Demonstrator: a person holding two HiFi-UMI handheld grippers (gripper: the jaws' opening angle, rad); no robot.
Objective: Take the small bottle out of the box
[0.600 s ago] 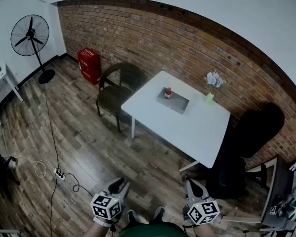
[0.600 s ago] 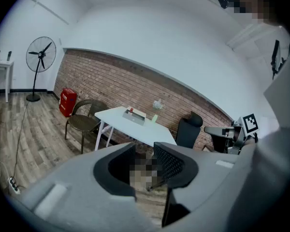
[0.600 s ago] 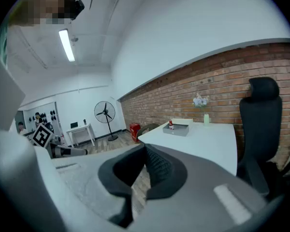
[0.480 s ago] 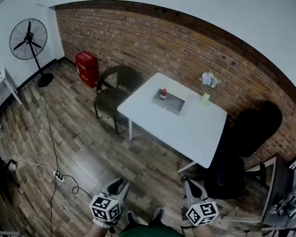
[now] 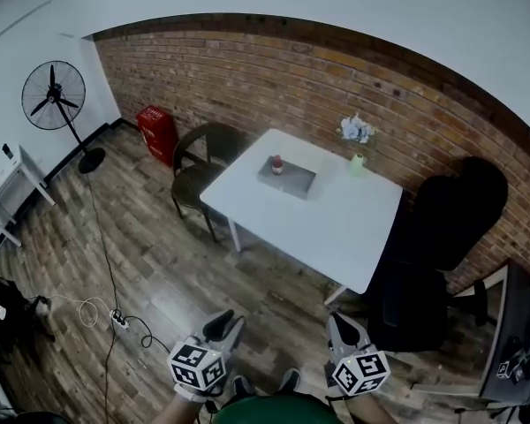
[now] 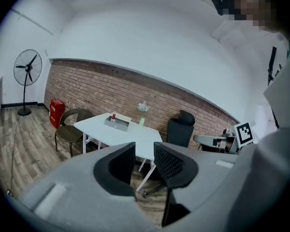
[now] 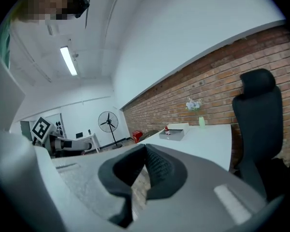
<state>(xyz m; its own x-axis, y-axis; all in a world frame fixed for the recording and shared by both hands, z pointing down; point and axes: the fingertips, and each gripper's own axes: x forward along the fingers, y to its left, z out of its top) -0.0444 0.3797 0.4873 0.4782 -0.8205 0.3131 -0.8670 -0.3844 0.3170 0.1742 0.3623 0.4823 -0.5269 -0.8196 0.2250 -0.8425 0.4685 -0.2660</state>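
Note:
The small bottle (image 5: 276, 163), clear with a red cap, stands at the left end of a shallow grey box (image 5: 289, 178) on the white table (image 5: 327, 223) across the room. My left gripper (image 5: 227, 323) and right gripper (image 5: 341, 325) hang low at the view's bottom edge, far from the table. In the left gripper view the left gripper (image 6: 144, 151) is open by a narrow gap with nothing in it, and the bottle (image 6: 114, 116) and box (image 6: 117, 123) are tiny beyond it. In the right gripper view the right gripper (image 7: 145, 149) is shut and empty, with the bottle (image 7: 167, 129) far off.
A vase of flowers (image 5: 357, 138) stands on the table's far side. A brown chair (image 5: 203, 157) sits at its left, a black office chair (image 5: 433, 246) at its right. A fan (image 5: 55, 95), a red crate (image 5: 157, 131) and a floor cable (image 5: 115, 312) lie left.
The head view has shifted, so the table sits a little higher and further left in it. Both grippers stay at the bottom edge, unchanged in state.

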